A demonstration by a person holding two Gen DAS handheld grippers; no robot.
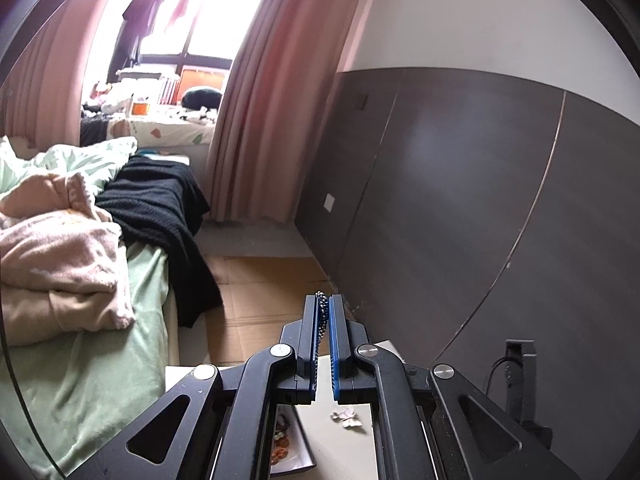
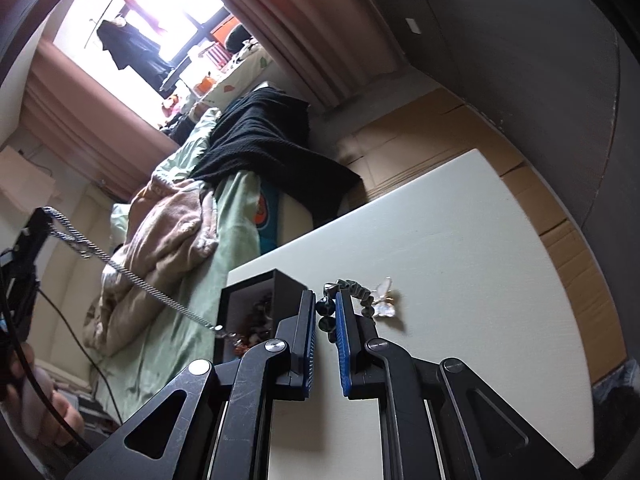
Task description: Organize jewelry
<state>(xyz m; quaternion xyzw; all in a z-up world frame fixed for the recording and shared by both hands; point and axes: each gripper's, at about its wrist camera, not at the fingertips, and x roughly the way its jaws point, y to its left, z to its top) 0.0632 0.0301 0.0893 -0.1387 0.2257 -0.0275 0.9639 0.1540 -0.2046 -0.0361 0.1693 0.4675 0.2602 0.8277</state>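
My left gripper is shut on a silver chain necklace, held high above the white table. In the right wrist view the left gripper is at far left and the chain hangs from it down into the black jewelry box. My right gripper is shut on a dark bead bracelet at the table, beside a pearly butterfly brooch. The brooch also shows under the left gripper. The box holds several pieces.
A bed with green sheet, pink blankets and a black throw lies left of the table. Cardboard covers the floor by the dark wall panel. A black bracket with cable stands at right.
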